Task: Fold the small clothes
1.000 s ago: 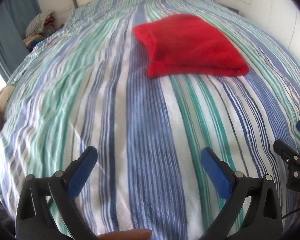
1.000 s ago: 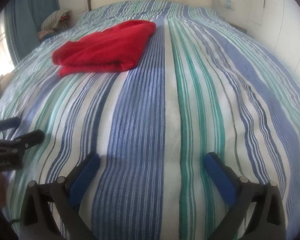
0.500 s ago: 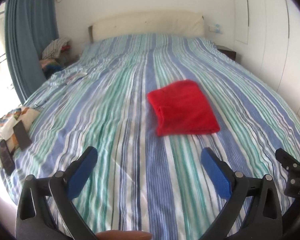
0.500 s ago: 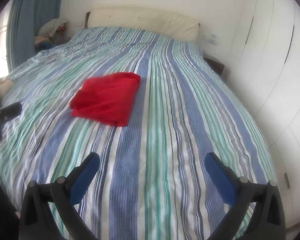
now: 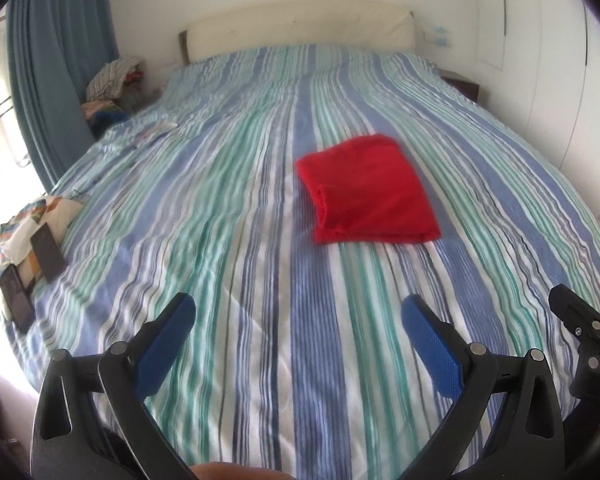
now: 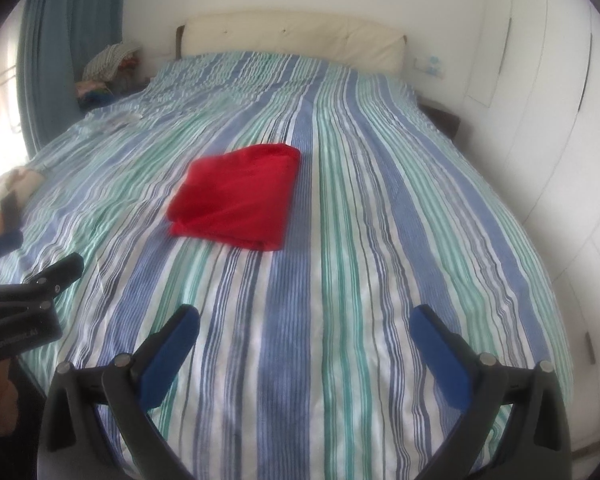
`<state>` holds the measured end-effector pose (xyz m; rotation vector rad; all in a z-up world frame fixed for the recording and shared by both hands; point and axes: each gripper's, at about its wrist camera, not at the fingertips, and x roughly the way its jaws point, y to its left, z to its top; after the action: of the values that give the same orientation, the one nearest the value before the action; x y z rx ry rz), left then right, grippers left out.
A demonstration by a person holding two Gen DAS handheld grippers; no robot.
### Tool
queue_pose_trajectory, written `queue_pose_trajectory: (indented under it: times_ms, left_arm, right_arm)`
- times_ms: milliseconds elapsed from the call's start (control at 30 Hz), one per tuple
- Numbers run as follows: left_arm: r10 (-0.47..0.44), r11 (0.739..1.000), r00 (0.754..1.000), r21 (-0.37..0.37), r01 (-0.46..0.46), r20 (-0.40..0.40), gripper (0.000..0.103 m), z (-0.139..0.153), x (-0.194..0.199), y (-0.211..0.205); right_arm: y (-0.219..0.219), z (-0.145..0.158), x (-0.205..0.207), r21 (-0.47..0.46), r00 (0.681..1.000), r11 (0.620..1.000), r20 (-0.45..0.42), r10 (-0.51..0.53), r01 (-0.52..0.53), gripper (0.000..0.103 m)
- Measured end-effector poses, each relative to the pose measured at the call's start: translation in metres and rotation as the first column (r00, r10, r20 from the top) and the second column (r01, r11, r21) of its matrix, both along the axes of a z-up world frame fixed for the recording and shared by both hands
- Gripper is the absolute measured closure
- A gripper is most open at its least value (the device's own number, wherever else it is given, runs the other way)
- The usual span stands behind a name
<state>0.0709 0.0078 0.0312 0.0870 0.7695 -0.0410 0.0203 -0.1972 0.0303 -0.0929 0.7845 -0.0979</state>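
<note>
Red folded cloth [image 5: 370,192] lies well beyond both grippers' spread fingers [image 5: 430,338].

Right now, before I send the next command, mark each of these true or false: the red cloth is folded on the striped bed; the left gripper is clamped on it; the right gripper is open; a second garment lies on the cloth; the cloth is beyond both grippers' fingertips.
1. The red fabric cloth lies folded on the blue, green and white striped bedspread. True.
2. The left gripper is clamped on the cloth. False: its jaws stand wide apart, holding nothing.
3. The right gripper is open. True.
4. A second garment lies on the cloth. False: nothing rests on it.
5. The cloth lies beyond both grippers' fingertips. True.
</note>
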Motion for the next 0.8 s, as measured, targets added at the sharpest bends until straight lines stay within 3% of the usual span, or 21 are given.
queue_pose_trajectory:
  times_ms: [533,800]
  left_arm:
    - [0.001,1.0,1.0,0.02,-0.001,-0.01,0.0,-0.0052,0.0027,-0.0004]
    - [-0.005,1.0,1.0,-0.012,0.005,-0.002,0.0,-0.0031,0.0,-0.003]
  right_arm:
    - [0.0098,0.0,0.0051,-0.054,1.0,0.999,0.008,0.0,0.0,0.0]
    - [0.0089,-0.0001,0.0051,-0.051,1.0,0.999,0.009,0.001,0.0,0.0]
